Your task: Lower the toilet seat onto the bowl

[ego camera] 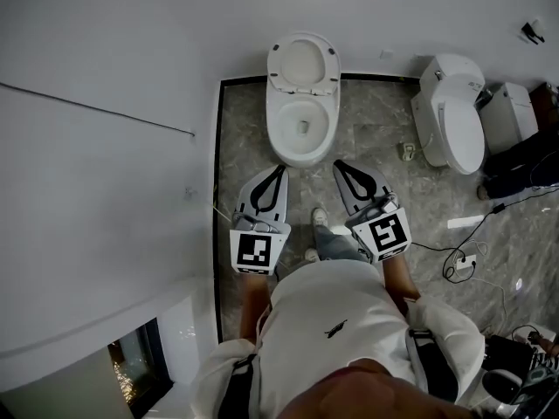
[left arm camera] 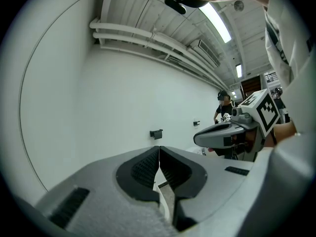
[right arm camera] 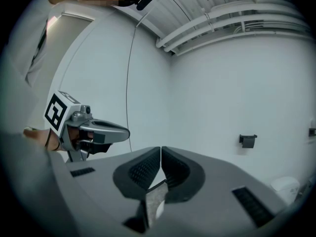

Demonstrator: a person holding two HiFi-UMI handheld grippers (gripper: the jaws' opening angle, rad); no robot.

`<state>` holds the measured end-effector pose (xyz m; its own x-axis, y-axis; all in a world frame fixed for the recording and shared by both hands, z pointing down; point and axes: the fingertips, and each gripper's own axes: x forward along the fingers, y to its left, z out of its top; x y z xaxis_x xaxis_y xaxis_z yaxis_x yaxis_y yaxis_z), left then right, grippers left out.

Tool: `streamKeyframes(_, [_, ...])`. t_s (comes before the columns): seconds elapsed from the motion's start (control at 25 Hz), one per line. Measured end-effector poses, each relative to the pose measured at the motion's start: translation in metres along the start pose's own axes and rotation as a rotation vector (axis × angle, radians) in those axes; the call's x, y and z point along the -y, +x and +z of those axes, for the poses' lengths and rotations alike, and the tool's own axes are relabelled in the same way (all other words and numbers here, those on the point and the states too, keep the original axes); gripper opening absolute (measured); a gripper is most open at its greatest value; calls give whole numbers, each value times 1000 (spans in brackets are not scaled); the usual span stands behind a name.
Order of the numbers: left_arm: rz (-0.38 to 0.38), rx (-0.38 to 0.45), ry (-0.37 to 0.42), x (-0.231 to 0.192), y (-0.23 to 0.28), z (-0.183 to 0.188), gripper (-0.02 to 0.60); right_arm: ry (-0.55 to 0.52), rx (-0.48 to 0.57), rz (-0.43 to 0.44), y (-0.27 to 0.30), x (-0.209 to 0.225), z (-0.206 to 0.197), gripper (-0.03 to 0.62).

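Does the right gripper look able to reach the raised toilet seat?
Probably yes: nothing blocks the right gripper from the toilet seat, upright beyond the open bowl; only a gap separates them.

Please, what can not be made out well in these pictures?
- Head view: how the raised toilet seat is hinged; too small.
- Left gripper view: the bowl, hidden behind the shut left gripper itself.
- Right gripper view: the same, behind the shut right gripper; a white shape is cut off by the edge.
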<state>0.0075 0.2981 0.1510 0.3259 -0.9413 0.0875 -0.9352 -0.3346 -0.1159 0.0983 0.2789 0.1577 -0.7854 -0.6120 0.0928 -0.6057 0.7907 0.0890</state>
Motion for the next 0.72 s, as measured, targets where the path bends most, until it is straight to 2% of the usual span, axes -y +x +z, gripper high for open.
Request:
streamKeyframes(0.12, [-8,-2,38,-11,17,-7,28,-9,0,2,15,14,-1,31])
streamKeyframes(0.32, [4,-7,7,-22,43,-3,28,-6,-6,13,36,34,-3,31])
streamKeyframes(0.6, [17,-9,47,-38,81,-3,28,-15,0,36,65,65,0,31])
streamKeyframes(0.72, [34,-10,37,-43,93,1,28,-17,7,51,73,75,2,31])
